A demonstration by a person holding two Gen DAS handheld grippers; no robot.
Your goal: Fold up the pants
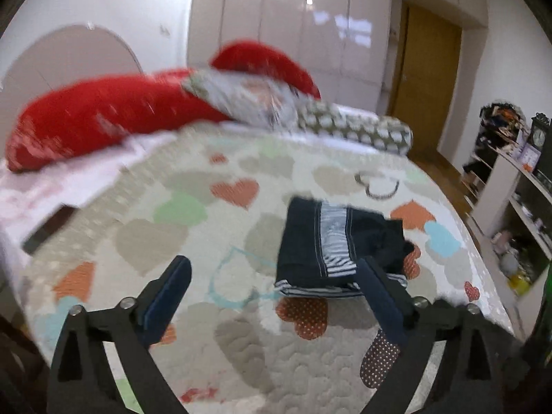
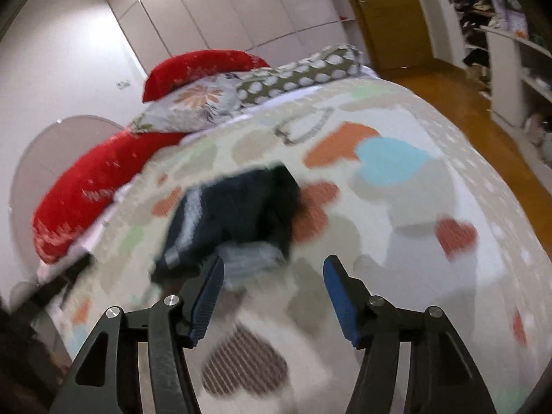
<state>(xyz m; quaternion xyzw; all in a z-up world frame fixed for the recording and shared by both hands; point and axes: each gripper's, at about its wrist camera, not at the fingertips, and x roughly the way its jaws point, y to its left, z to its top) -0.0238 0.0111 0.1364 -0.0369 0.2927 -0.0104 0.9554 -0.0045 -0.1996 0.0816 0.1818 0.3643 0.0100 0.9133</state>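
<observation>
Both grippers, left gripper (image 1: 276,276) and right gripper (image 2: 272,276), hover spread and empty; the folded pants (image 1: 331,245) at twelve o'clock, seemingly loose, may unfold if snagged.

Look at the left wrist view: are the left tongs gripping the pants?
No: the left tongs are open and hold nothing, while the folded pants lie on the bedspread.

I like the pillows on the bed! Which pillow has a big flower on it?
The grey floral pillow, lying between the two red pillows. The long olive pillow beside it has white blobs, not flowers.
</observation>
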